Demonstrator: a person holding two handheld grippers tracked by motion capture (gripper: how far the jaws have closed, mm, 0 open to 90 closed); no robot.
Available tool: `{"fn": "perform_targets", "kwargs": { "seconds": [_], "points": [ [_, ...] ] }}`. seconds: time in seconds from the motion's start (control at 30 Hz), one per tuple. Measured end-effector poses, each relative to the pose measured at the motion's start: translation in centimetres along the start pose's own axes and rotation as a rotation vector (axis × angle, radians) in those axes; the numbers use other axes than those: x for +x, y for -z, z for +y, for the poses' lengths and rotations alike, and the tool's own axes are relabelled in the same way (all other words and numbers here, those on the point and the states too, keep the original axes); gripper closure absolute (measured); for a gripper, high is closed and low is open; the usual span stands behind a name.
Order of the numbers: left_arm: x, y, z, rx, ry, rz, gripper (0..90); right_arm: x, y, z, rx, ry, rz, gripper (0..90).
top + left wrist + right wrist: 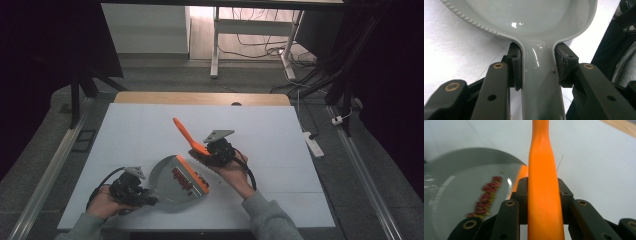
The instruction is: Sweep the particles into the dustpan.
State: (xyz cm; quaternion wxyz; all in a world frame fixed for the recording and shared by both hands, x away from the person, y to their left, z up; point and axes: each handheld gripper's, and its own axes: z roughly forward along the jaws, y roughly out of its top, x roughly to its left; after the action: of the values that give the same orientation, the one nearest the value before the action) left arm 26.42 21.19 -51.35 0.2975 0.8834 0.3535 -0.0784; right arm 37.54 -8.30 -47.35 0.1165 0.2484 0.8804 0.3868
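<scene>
Crumbs (485, 196) inside dustpan (524, 15) show from right gripper view.

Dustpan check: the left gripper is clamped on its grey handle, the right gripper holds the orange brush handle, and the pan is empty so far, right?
Not quite. The dustpan is not empty: the right gripper view shows a line of red and yellowish crumbs inside it. Otherwise correct: the left gripper clamps its grey handle, and the right gripper holds the orange brush handle.

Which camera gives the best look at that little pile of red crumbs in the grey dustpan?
The high view: there the red crumbs lie sharp inside the dustpan, just behind its orange lip. The right gripper view also catches them, but blurred and off to one side. The left gripper view shows a bare stretch of pan and its handle.
</scene>
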Motion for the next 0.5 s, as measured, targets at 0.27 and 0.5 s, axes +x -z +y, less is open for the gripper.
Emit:
{"fn": "perform_targets", "kwargs": {
  "seconds": [0.27, 0.5],
  "points": [
    [0.1, 0.0, 0.0, -0.004, 0.002, -0.004, 61.4, 0.1, -1.8, -0.7, 0.069, 0.009, -0.01, 70.8],
    [0.1, 0.1, -0.1, -0.004, 0.0, -0.006, 61.4, 0.7, -2.1, -1.0, 0.085, -0.001, -0.006, 70.8]
  ]
}}
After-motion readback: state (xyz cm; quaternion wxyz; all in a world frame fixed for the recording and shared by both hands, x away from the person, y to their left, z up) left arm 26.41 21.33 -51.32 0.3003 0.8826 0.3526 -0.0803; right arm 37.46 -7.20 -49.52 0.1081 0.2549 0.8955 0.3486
